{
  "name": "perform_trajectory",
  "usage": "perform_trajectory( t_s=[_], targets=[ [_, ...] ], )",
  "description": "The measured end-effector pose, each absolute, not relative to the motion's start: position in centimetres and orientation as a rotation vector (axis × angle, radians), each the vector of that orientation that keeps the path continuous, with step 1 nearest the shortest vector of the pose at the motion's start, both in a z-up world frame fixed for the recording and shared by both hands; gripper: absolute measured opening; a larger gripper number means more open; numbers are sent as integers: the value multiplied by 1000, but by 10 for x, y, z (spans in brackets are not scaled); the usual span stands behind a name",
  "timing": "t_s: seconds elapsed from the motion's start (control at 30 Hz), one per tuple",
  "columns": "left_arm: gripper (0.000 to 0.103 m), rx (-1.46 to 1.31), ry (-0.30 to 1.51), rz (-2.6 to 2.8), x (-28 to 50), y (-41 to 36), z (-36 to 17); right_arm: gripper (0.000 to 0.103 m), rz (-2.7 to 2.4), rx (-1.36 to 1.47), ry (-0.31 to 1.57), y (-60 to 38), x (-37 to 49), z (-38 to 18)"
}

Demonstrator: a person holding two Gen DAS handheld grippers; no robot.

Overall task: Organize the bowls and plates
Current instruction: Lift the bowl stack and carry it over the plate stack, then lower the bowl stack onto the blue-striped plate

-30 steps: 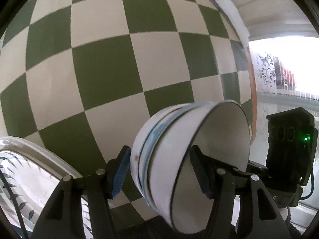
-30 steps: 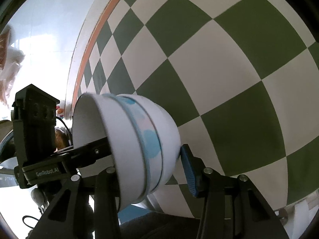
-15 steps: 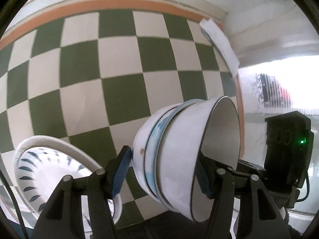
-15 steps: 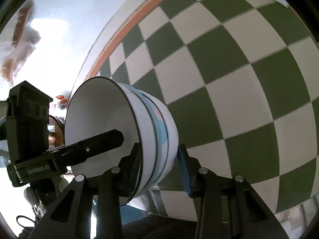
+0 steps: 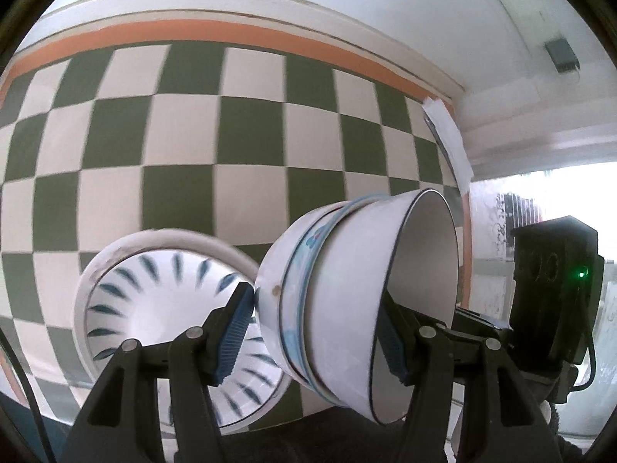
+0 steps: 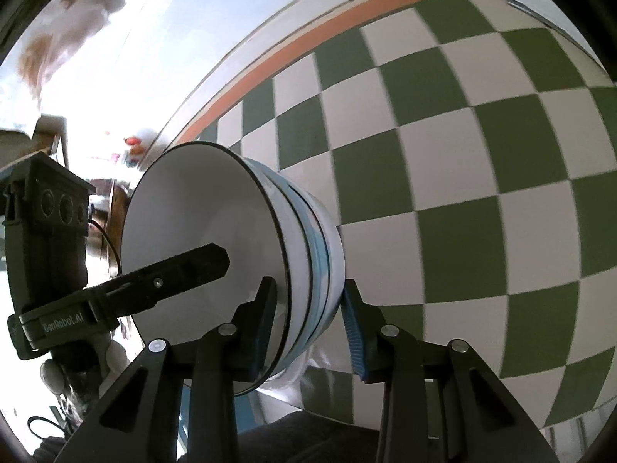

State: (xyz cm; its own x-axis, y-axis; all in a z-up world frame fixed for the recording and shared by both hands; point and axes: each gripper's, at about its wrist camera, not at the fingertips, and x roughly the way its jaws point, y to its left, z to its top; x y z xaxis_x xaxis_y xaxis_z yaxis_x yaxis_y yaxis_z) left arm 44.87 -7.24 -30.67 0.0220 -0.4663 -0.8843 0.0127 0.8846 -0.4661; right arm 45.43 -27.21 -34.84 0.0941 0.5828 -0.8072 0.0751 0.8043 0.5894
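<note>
A stack of nested white bowls [image 5: 339,301] with blue rims and a black-edged top bowl is held between both grippers, lifted off the table. My left gripper [image 5: 316,332] is shut on one side of its wall. My right gripper [image 6: 308,320] is shut on the opposite side of the bowl stack [image 6: 300,254], one finger inside the rim. A white plate [image 5: 162,301] with blue leaf marks lies on the checkered cloth, below and left of the stack in the left wrist view.
The table is covered by a green and white checkered cloth [image 5: 246,146] with an orange border [image 5: 231,34]. A white wall lies behind it. A bright window area [image 5: 540,200] is to the right. The other gripper's body [image 6: 46,223] shows at the left of the right wrist view.
Both grippers have raised and drawn back with the bowl stack. The patterned plate and the cloth's far border have come further into the left wrist view.
</note>
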Motion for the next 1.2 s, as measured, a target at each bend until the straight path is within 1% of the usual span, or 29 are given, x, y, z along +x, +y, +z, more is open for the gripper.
perform_trajectory(
  t_s=[0.3, 0.63, 0.87, 1.2],
  targets=[
    [58, -437, 1499, -287, 427, -17, -312, 36, 497, 481, 1496, -216, 451, -354],
    [58, -515, 1510, -215, 407, 24, -337, 36, 538, 383, 1556, -166, 448, -373],
    [58, -543, 1521, -202, 402, 34, -348, 36, 537, 330, 1564, -146, 449, -378],
    [58, -541, 1534, -206, 398, 35, -353, 36, 528, 318, 1544, -148, 449, -373]
  ],
)
